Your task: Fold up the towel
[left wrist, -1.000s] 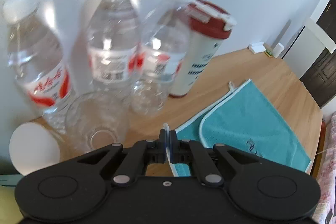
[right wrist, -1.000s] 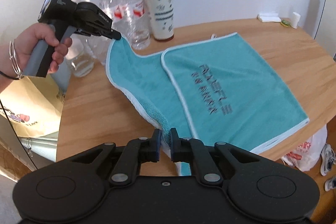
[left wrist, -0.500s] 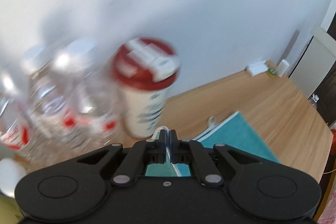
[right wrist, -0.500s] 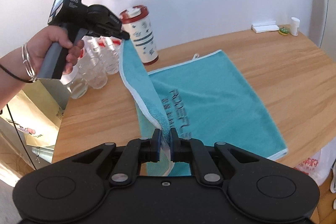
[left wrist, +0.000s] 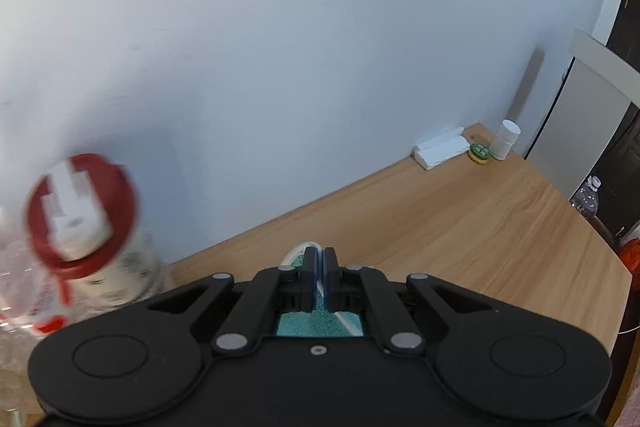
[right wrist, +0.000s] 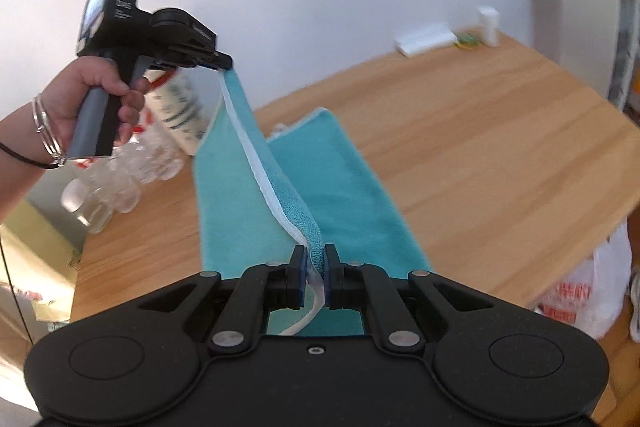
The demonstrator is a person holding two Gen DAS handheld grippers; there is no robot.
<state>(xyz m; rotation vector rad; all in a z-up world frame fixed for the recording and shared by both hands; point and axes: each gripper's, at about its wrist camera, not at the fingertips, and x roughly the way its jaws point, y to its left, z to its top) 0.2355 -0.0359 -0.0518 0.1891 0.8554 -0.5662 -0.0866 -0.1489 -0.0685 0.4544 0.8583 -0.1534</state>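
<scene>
Above the wooden table [right wrist: 500, 131], I hold the teal towel [right wrist: 352, 195] lifted by its white-trimmed edge, the rest draping onto the tabletop. My left gripper [right wrist: 226, 62], held in a hand [right wrist: 96, 95] with bracelets, has its fingers pressed together on one raised corner. My right gripper [right wrist: 316, 259] is clamped on the towel's near edge. A blurred red-lidded tumbler [left wrist: 84, 211] and clear bottles [right wrist: 120, 179] stand at the left beside the towel.
</scene>
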